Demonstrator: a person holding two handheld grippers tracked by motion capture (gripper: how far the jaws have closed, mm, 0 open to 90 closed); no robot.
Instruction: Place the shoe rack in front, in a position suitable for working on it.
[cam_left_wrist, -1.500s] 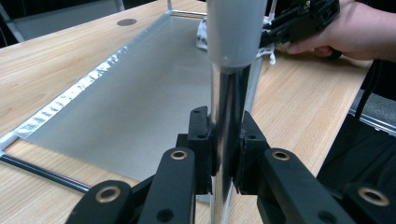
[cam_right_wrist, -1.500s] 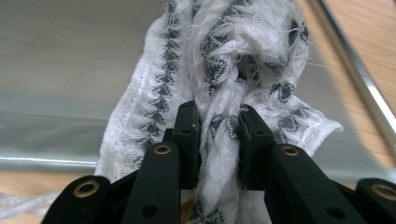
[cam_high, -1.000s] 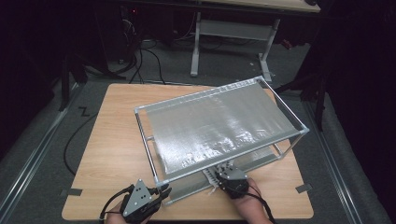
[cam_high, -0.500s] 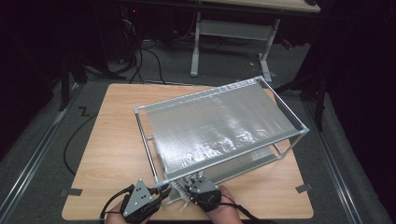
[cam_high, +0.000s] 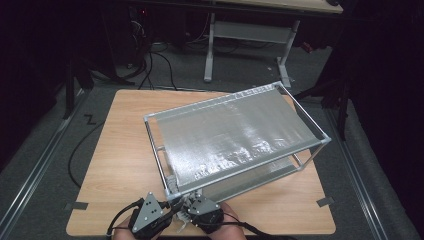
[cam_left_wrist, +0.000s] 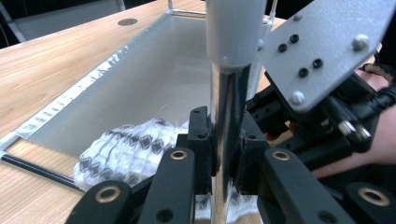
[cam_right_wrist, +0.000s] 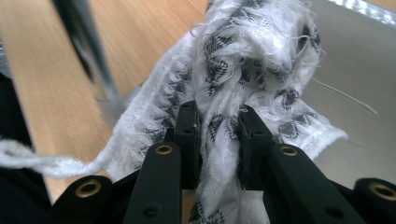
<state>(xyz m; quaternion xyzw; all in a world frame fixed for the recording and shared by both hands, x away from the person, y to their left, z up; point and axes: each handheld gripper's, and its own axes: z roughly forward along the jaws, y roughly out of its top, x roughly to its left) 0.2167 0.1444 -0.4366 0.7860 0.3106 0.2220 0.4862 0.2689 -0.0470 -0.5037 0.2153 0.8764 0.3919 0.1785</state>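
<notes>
A silver two-shelf rack (cam_high: 235, 135) stands slanted on the wooden table (cam_high: 125, 150). My left gripper (cam_high: 150, 218) is at its near left corner, shut on the chrome corner post (cam_left_wrist: 228, 116); the gripper (cam_left_wrist: 227, 158) clamps the post between its jaws. Just right of it, my right gripper (cam_high: 201, 212) is shut on a white cloth with a black pattern (cam_right_wrist: 252, 51), bunched between its jaws (cam_right_wrist: 219, 135). The cloth (cam_left_wrist: 126, 154) lies at the lower shelf's (cam_left_wrist: 154, 79) near edge, beside the post. The right gripper's grey plate (cam_left_wrist: 322, 42) sits close to the right of the post.
The rack takes up the middle and right of the table. Bare wood lies to its left (cam_high: 120, 165) and along the front right edge (cam_high: 290, 210). A desk frame (cam_high: 250, 35) and cables (cam_high: 150, 60) stand on the floor behind.
My right gripper has moved left along the rack's front edge, ending close beside the left gripper at the near corner. The left gripper and the rack have stayed put.
</notes>
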